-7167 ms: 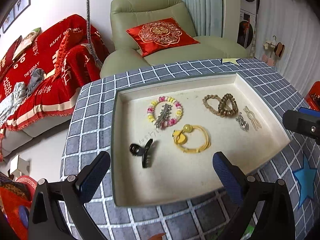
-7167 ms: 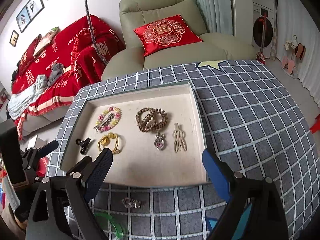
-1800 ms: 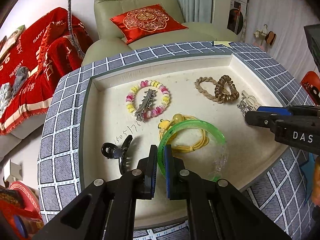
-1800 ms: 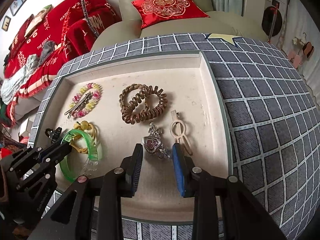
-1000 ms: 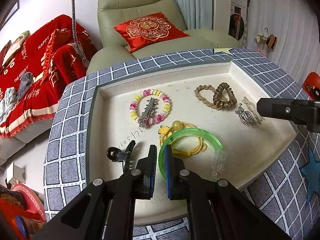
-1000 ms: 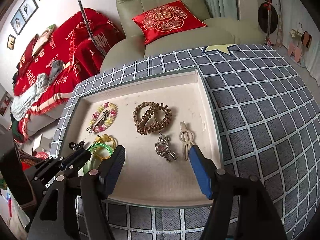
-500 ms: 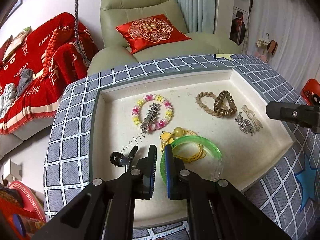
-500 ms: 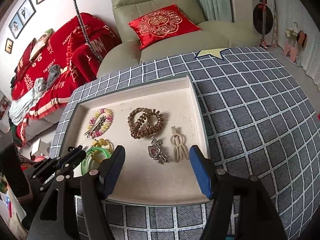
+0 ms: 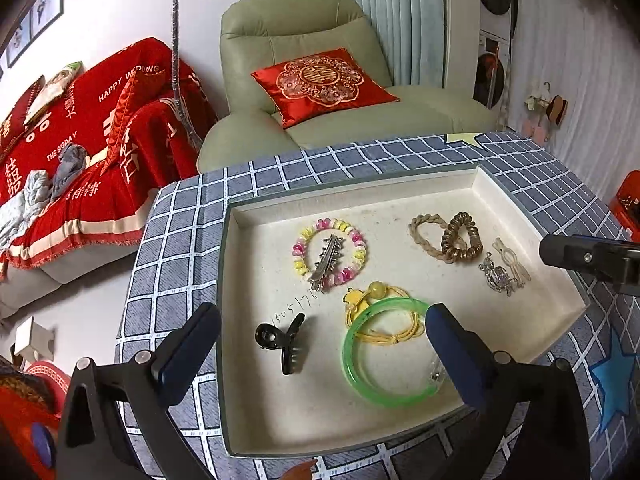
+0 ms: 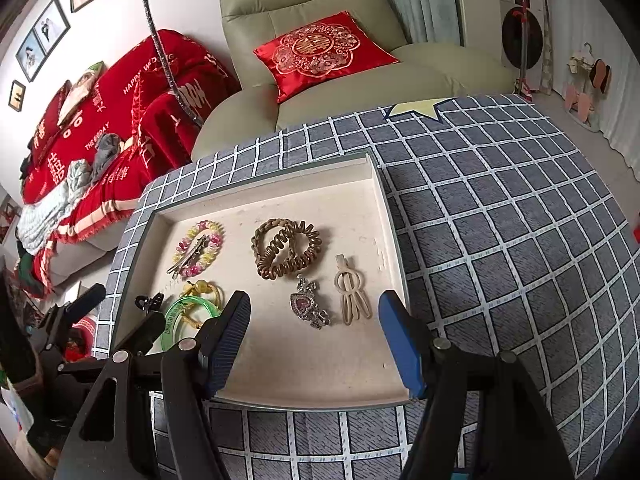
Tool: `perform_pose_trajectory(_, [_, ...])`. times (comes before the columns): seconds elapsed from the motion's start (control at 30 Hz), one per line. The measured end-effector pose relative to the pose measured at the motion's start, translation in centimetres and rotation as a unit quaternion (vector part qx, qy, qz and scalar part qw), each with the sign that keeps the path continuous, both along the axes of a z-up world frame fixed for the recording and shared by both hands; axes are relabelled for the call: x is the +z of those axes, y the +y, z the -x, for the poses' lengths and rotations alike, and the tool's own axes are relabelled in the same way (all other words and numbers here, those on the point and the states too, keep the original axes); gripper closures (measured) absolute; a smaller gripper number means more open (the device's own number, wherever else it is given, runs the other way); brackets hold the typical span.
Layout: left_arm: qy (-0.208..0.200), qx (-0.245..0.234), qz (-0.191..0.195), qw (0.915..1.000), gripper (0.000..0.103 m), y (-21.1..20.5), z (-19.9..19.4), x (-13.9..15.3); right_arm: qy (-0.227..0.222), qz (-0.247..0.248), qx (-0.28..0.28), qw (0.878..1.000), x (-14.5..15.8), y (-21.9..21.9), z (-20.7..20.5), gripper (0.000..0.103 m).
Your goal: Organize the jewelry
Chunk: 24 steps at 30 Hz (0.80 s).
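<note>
My left tool (image 9: 320, 344) hangs with its fingers spread wide, holding nothing. The green bangle (image 9: 386, 354) lies flat in the tray (image 9: 248, 450) directly between them, overlapping the yellow hair tie (image 9: 380, 322). My right tool (image 10: 314, 340) is also spread and holding nothing, over the tray's near edge, nearer the heart brooch (image 10: 308, 308) and beige clip (image 10: 352, 292) just ahead.

In the right wrist view, the right gripper's near finger (image 10: 226, 340) hides part of the green bangle (image 10: 176, 320) (the yellow hair tie (image 10: 202, 289) beside it shows only partly). The writing on the tray (image 9: 256, 420) floor is too small to read.
</note>
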<state>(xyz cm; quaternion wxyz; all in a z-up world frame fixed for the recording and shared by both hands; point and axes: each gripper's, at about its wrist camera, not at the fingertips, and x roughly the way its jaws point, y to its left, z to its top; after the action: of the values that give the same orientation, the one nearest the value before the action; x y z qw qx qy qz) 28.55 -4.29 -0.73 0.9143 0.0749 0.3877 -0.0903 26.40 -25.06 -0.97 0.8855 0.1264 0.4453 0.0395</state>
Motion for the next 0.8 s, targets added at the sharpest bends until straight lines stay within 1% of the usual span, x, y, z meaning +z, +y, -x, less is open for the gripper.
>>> perform_pose_trajectory(0.03, [0.000,0.001,-0.002,1.0000,0.000,0.0,-0.1,0.0,0.001,0.003,0.000,1.000,0.0,0.1,0.0,0.033])
perform_pose_trajectory(0.13, [0.004,0.007,-0.005,1.0000,0.000,0.2,-0.2,-0.2,-0.002,0.027,-0.002,1.000,-0.1,0.7,0.1,0.016])
perform_pose_trajectory(0.17, [0.006,0.009,-0.004,0.9999,0.000,0.3,-0.2,-0.3,-0.007,0.032,-0.001,0.999,-0.1,0.9,0.2,0.013])
perform_pose_trajectory(0.3, [0.003,0.014,-0.011,0.9998,0.000,0.6,0.7,-0.5,-0.028,0.025,-0.001,0.999,-0.1,1.2,0.6,0.012])
perform_pose_trajectory(0.4, [0.001,0.014,-0.020,0.9997,0.000,0.6,1.0,-0.5,-0.031,0.031,0.003,0.999,0.0,1.4,0.6,0.012])
perform_pose_trajectory(0.47, [0.000,0.016,-0.024,0.9996,0.000,0.6,1.2,-0.5,-0.025,0.040,0.008,0.999,0.0,1.7,0.5,0.012])
perform_pose_trajectory(0.6, [0.008,0.017,-0.022,0.9996,0.000,0.8,1.4,-0.5,0.009,0.046,0.030,0.998,-0.6,2.3,0.1,0.012])
perform_pose_trajectory(0.8, [0.012,0.016,-0.021,0.9996,0.000,1.1,2.0,-0.5,0.024,0.041,0.034,0.998,-1.4,2.5,0.6,0.012])
